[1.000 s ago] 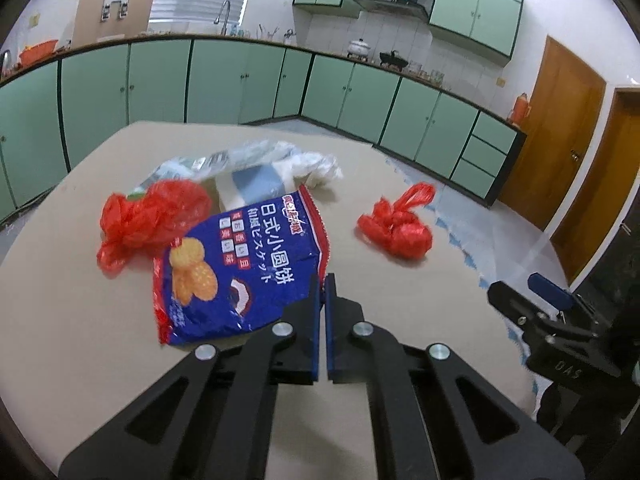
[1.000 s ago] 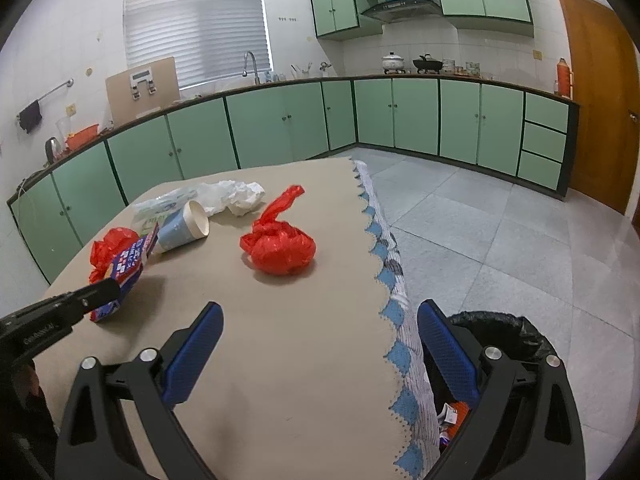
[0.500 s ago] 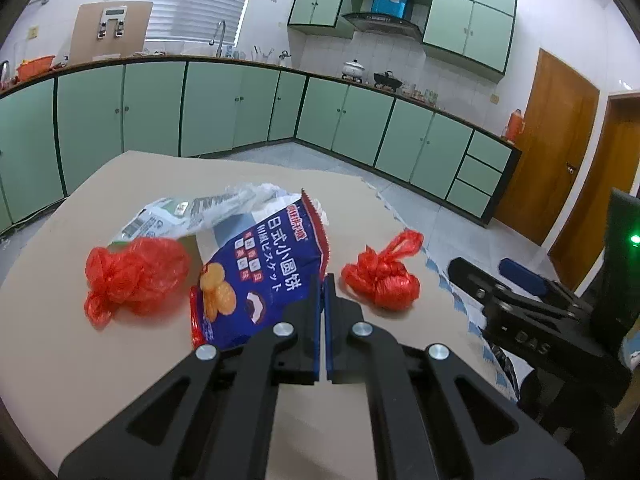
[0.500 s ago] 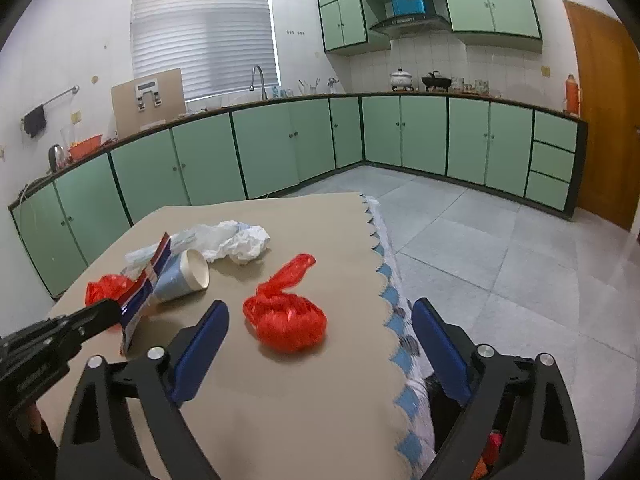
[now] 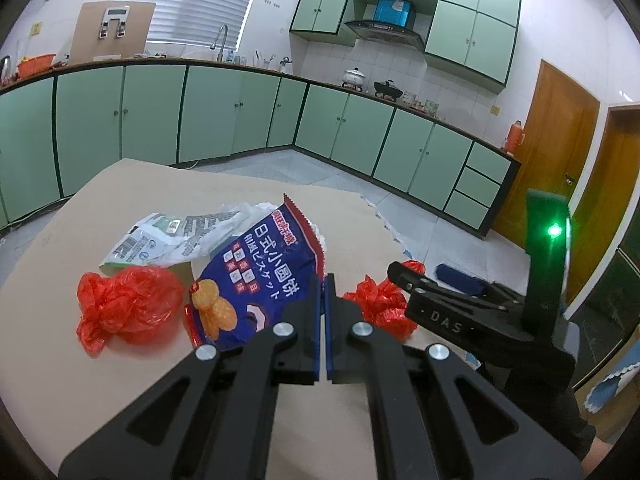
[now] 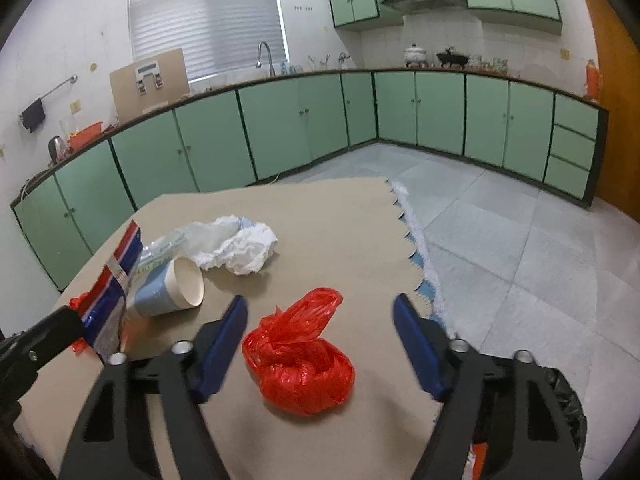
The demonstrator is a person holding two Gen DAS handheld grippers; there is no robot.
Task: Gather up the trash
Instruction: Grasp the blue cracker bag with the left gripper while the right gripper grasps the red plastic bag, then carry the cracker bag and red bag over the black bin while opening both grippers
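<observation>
Red bag (image 6: 298,364) btwn closing right fingers (image 6: 224,344).

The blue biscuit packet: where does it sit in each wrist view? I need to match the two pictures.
Left wrist: the blue biscuit packet is at centre, lifted off the table, its corner pinched in the shut left gripper.
Right wrist: the packet is at the left edge, seen edge-on, held up by the left gripper.
Shared landmark: the red bag between the right gripper's closing fingers.
</observation>
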